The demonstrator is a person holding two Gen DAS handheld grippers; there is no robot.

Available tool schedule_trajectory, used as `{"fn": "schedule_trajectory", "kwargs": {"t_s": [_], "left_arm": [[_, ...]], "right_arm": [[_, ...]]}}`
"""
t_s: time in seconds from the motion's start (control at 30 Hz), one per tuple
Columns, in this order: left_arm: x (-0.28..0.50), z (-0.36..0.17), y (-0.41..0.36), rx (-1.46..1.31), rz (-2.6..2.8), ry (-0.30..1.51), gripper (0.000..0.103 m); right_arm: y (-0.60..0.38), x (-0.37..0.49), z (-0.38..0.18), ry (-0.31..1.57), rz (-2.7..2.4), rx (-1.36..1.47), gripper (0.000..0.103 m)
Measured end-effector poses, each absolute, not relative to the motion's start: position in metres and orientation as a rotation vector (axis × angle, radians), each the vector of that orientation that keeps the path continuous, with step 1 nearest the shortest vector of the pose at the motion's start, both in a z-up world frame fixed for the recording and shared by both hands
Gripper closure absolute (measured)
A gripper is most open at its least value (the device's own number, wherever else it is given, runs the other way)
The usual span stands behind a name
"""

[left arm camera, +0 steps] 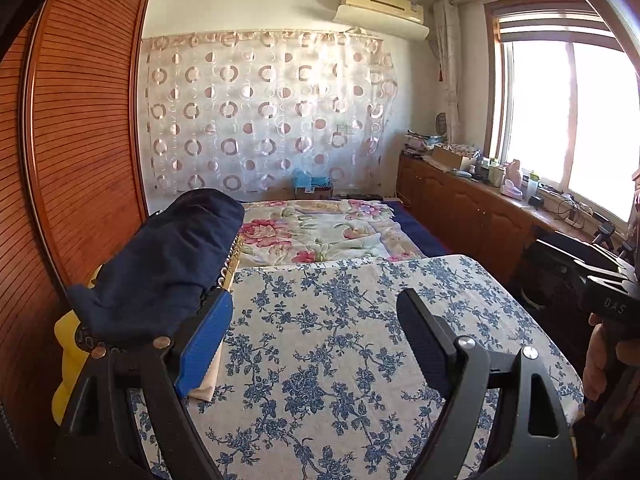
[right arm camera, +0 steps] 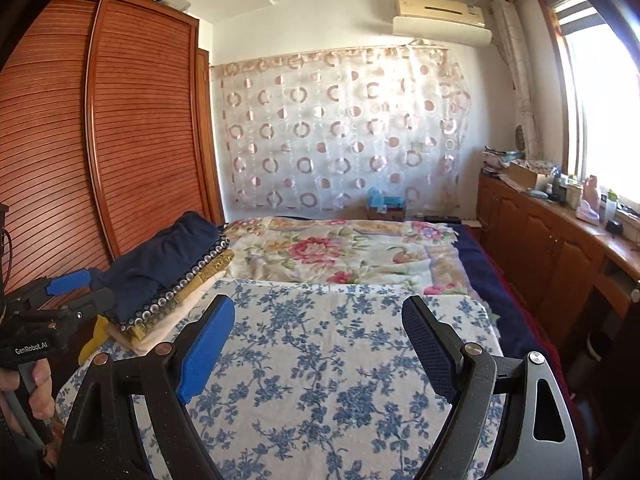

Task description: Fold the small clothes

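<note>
A stack of folded clothes sits at the left edge of the blue-floral cloth (left arm camera: 340, 360) (right arm camera: 320, 360). Its top piece is a folded navy garment (left arm camera: 160, 264) (right arm camera: 160, 260), over a studded dark and gold piece (right arm camera: 188, 292) and pale cloth with yellow below (right arm camera: 96, 336). My left gripper (left arm camera: 316, 344) is open and empty, its blue finger right beside the stack; it also shows in the right wrist view (right arm camera: 86, 288), next to the navy garment. My right gripper (right arm camera: 320, 344) is open and empty over the floral cloth, and its body shows at the right edge of the left wrist view (left arm camera: 600, 292).
A bed with a pink-flowered blanket (right arm camera: 340, 256) lies beyond the floral cloth. A slatted wooden wardrobe (right arm camera: 120, 140) stands on the left. A wooden cabinet (right arm camera: 560, 240) with bottles and boxes runs under the window on the right.
</note>
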State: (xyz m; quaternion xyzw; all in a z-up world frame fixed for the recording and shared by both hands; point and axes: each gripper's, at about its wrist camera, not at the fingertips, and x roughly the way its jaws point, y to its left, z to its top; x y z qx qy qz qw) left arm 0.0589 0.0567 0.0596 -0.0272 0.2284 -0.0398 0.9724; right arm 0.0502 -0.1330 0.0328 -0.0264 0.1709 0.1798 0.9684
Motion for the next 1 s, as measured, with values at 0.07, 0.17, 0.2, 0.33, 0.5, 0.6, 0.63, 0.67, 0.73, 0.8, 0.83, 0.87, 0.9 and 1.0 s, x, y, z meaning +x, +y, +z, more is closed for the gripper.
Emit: {"fn": "schedule_trajectory", "kwargs": {"t_s": [0.07,0.17,0.2,0.33,0.5,0.6,0.63,0.67,0.73,0.8,0.83,0.87,0.9,1.0], "left_arm": [[0.058,0.060,0.054,-0.048,-0.076,0.460,0.018],[0.057,0.060,0.052,-0.046,-0.074,0.459,0.018],[0.057,0.060,0.052,-0.046,-0.073,0.458,0.018],[0.056,0.063,0.052,-0.047,-0.068,0.457,0.018],[0.055,0.066,0.054,-0.047,-0.064,0.455,0.018],[0.055,0.066,0.055,-0.047,-0.062,0.454,0.018],[0.054,0.067,0.055,-0.047,-0.061,0.454,0.018],[0.054,0.066,0.055,-0.047,-0.060,0.454,0.018],[0.054,0.067,0.056,-0.046,-0.059,0.453,0.018],[0.054,0.068,0.057,-0.046,-0.058,0.452,0.018],[0.054,0.067,0.056,-0.046,-0.059,0.453,0.018],[0.053,0.068,0.057,-0.047,-0.058,0.452,0.018],[0.053,0.069,0.058,-0.046,-0.057,0.453,0.018],[0.053,0.069,0.058,-0.047,-0.058,0.451,0.018]], "right_arm": [[-0.131,0.043,0.032,0.340,0.357,-0.050,0.016],[-0.124,0.040,0.031,0.336,0.351,-0.048,0.016],[-0.124,0.038,0.031,0.334,0.350,-0.048,0.016],[-0.120,0.032,0.028,0.329,0.336,-0.049,0.016],[-0.122,0.034,0.026,0.330,0.330,-0.046,0.016],[-0.124,0.034,0.026,0.331,0.329,-0.046,0.016],[-0.124,0.033,0.026,0.330,0.328,-0.048,0.016],[-0.128,0.036,0.028,0.330,0.329,-0.049,0.016],[-0.130,0.036,0.030,0.331,0.327,-0.050,0.016],[-0.134,0.038,0.032,0.331,0.329,-0.049,0.016],[-0.135,0.038,0.033,0.331,0.326,-0.049,0.016],[-0.135,0.038,0.033,0.330,0.326,-0.050,0.016],[-0.137,0.038,0.034,0.330,0.327,-0.051,0.016],[-0.141,0.038,0.035,0.328,0.327,-0.051,0.016]]}}
